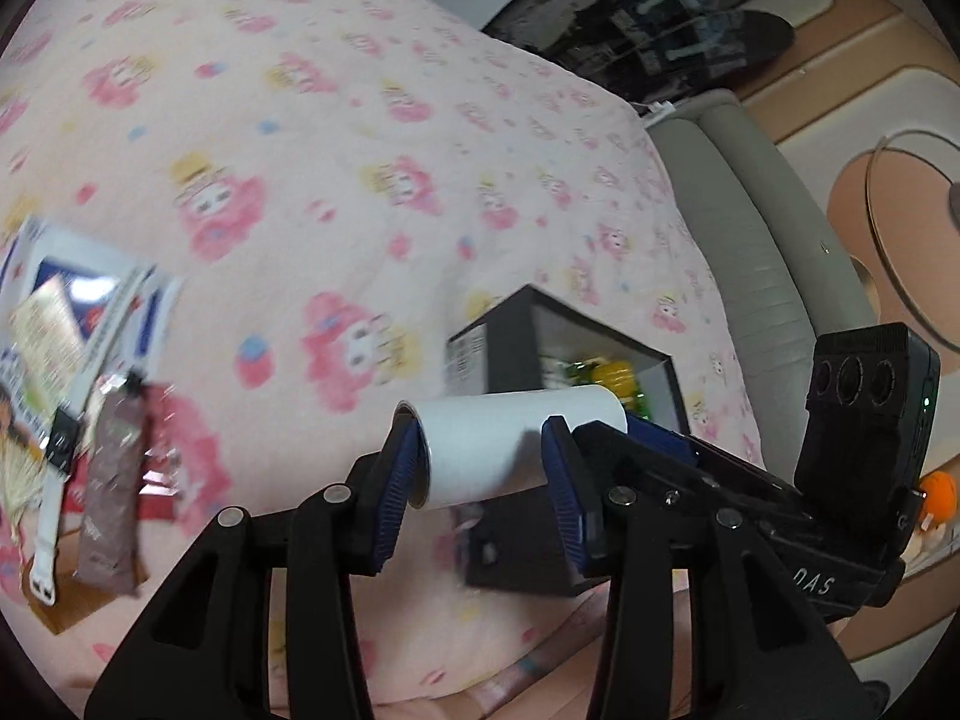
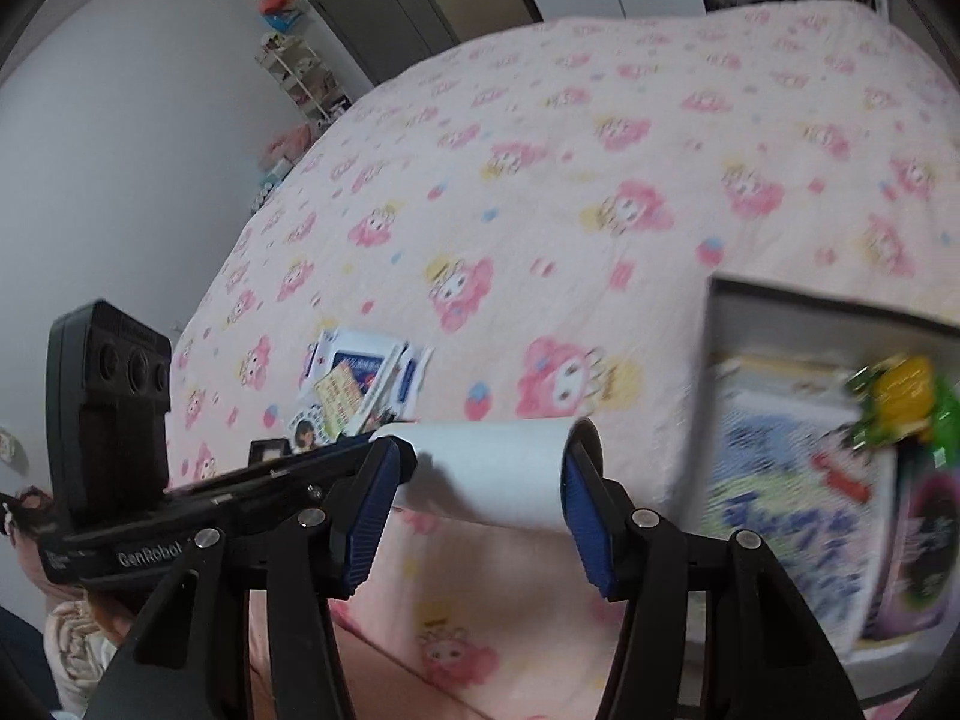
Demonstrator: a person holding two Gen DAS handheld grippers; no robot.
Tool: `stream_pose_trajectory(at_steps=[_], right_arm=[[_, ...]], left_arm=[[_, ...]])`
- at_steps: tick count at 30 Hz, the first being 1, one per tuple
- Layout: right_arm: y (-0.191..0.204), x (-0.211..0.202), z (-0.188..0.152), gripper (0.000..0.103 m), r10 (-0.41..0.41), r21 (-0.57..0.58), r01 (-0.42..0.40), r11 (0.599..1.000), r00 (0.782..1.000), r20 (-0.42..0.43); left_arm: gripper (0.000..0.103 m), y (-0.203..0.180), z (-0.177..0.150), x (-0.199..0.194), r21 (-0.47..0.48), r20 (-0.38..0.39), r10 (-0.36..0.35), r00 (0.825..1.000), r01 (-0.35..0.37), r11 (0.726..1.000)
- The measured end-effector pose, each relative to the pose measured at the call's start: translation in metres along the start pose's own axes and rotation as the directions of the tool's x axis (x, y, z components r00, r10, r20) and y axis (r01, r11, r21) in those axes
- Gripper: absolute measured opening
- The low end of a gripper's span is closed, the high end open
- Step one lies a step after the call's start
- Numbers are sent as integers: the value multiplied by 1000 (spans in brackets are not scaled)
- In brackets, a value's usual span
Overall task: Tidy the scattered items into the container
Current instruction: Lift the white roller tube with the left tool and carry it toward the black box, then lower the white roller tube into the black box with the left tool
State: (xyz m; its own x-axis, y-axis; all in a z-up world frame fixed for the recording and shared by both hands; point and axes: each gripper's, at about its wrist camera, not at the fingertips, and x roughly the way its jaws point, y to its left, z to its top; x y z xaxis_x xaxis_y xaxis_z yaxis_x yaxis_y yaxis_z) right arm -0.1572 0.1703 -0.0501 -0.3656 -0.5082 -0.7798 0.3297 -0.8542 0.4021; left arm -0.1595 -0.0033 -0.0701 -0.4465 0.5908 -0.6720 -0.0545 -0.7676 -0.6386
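Bed (image 1: 336,138) under pink cartoon cover; you're above it. Black box (image 1: 516,324) sits open on the cover, snack packets already inside. White roll (image 1: 510,444) is off the bed, carried crosswise, one end in each claw: left gripper (image 1: 486,474) and right gripper (image 2: 480,498) both clamped on it, jaws partway closed. Loose packets (image 1: 72,324) lie well apart from the box. Keep both hands level, bring the roll over the opening, lower, then let go together.
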Motion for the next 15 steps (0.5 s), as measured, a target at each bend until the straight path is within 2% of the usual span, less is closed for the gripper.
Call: stream_pose_trajectory(at_steps=[4,8,12,15], right_arm=[[-49,-33,8,51,-26,47,23,999,998,56],[-108,-49,5,51,-13,168,-2,986,996,87],[-150,-39,6,51,8,284,-18,959,999,36],[-169,-26,8,51,-8,328,10,945,1000,-6]], left_arm=[[42,-48,14,43,43,-40,-14,999,16,999],[42,-77,17,86,60,-81,-13,997,18,998],[42,-86,13,122,75,-125,48,991,-39,996],[41,-85,10,143,70,-159,90,983,-80,994]])
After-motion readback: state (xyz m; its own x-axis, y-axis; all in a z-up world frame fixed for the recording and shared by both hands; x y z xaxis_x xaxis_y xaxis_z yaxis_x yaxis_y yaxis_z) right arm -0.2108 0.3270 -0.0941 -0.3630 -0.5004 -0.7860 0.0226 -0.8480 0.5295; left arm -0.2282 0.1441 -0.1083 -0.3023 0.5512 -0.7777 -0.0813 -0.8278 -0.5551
